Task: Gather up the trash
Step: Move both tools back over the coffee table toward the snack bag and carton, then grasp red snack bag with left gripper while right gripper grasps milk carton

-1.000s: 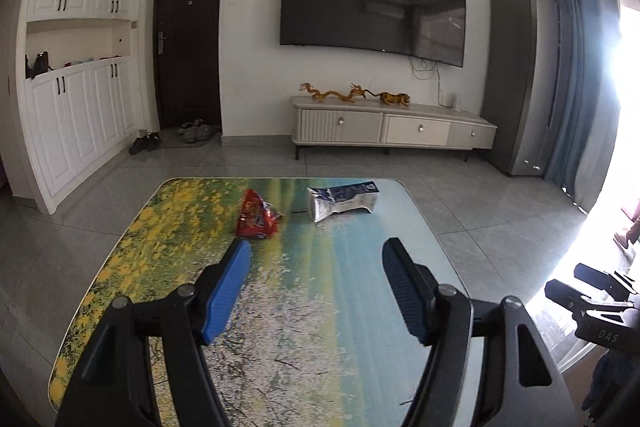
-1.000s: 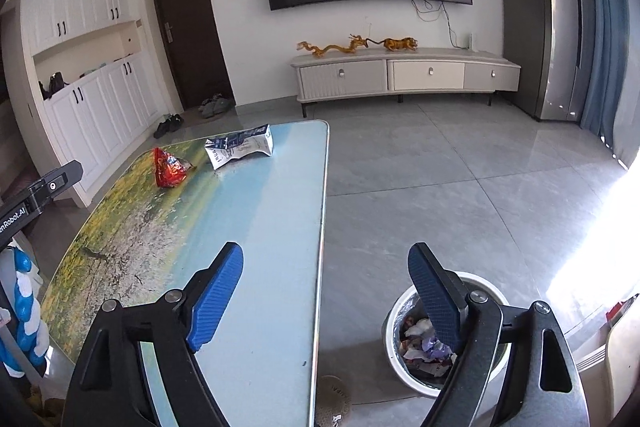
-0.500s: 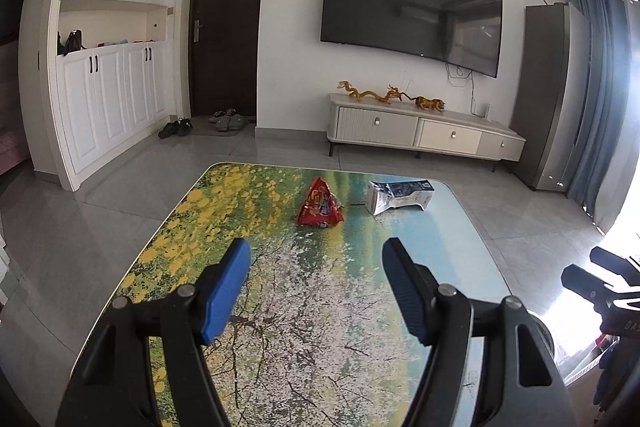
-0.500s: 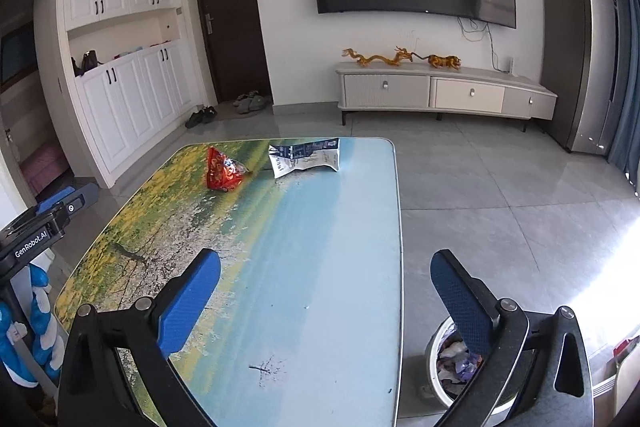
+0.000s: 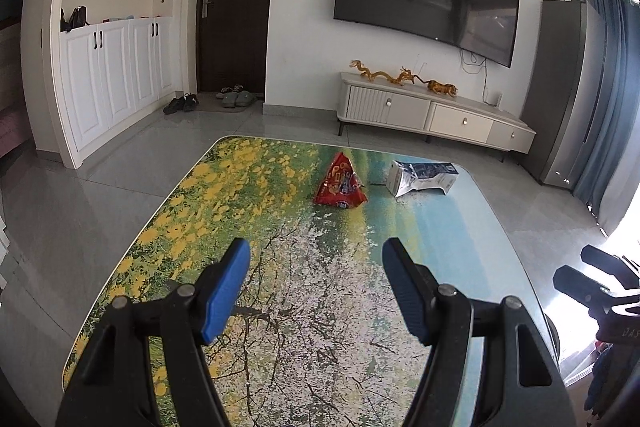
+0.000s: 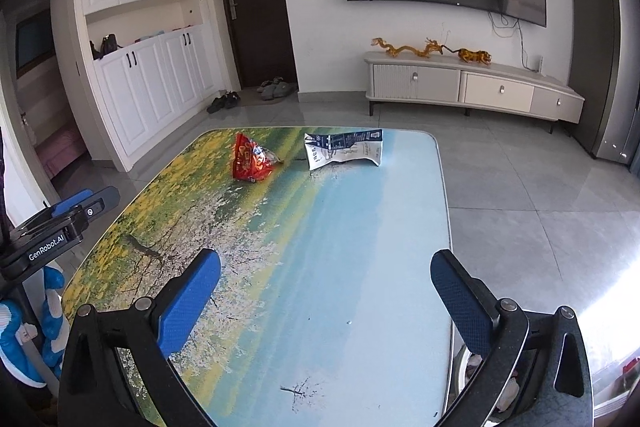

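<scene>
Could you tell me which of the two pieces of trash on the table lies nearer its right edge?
The crushed white carton. It lies closer to the table's right edge, on the blue part of the print, while the red snack bag sits to its left.

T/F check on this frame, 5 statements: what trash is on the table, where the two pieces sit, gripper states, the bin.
1. Two pieces of trash lie on the table: a red snack bag and a crushed white carton. True.
2. The left gripper is shut on the red snack bag. False: its jaws stand open and empty, short of the bag.
3. In the right wrist view the carton lies to the right of the snack bag. True.
4. The right gripper holds the carton. False: it is open with nothing between its fingers; the carton lies at the table's far end.
5. The trash bin stands on the table. False: it is on the floor beside the near right edge, mostly hidden by the gripper.
</scene>
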The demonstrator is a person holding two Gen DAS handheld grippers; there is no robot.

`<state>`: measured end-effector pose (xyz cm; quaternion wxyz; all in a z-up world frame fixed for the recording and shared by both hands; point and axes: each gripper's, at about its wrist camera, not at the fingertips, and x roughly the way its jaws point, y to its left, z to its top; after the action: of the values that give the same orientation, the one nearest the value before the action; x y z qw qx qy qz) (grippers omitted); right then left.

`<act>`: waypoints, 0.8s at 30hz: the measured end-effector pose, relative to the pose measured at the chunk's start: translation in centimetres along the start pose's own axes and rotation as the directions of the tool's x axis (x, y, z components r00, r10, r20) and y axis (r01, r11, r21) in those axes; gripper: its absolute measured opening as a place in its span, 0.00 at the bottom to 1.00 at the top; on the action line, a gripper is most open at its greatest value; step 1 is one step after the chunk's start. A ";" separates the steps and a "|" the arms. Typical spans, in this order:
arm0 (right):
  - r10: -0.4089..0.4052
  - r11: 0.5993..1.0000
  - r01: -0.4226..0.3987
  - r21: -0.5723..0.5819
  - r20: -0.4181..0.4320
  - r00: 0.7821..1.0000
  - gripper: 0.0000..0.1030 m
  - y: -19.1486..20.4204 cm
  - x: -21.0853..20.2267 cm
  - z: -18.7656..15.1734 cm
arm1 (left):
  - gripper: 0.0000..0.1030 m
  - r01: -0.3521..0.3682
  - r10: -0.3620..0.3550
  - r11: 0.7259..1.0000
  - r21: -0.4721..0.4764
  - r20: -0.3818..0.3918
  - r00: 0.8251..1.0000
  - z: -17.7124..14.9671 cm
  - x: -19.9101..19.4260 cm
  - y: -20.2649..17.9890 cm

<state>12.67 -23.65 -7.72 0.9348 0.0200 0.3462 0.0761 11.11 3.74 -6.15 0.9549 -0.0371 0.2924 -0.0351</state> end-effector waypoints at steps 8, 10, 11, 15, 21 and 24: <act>0.051 0.999 -0.052 -0.006 -0.086 0.995 1.00 -0.8 5.0 0.7 | 0.70 0.071 -0.074 0.996 -0.049 -0.062 0.995 0.3 5.3 1.8; 0.060 0.997 -0.064 -0.035 -0.096 0.994 1.00 -0.9 6.4 1.5 | 0.71 0.091 -0.094 0.995 -0.045 -0.066 0.993 1.1 7.0 1.8; 0.066 0.996 -0.071 -0.049 -0.096 0.993 1.00 -0.9 7.0 1.9 | 0.72 0.115 -0.118 0.992 -0.047 -0.068 0.991 1.7 7.9 1.7; 0.086 0.992 -0.093 -0.085 -0.079 0.993 1.00 -1.5 9.7 4.5 | 0.72 0.146 -0.149 0.988 -0.039 -0.081 0.986 3.9 12.0 0.8; 0.091 0.995 -0.092 -0.036 -0.030 0.995 1.00 -4.1 14.4 8.6 | 0.72 0.144 -0.141 0.989 0.033 -0.088 0.986 6.2 18.0 -1.8; 0.132 0.991 -0.132 -0.020 -0.012 0.991 1.00 -5.7 16.6 10.5 | 0.72 0.147 -0.142 0.988 0.050 -0.098 0.985 7.0 20.3 -2.4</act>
<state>32.63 -26.49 -10.99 0.9260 0.0330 0.3484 0.1413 31.70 -0.08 -11.42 0.9356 -0.0293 0.3327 -0.1145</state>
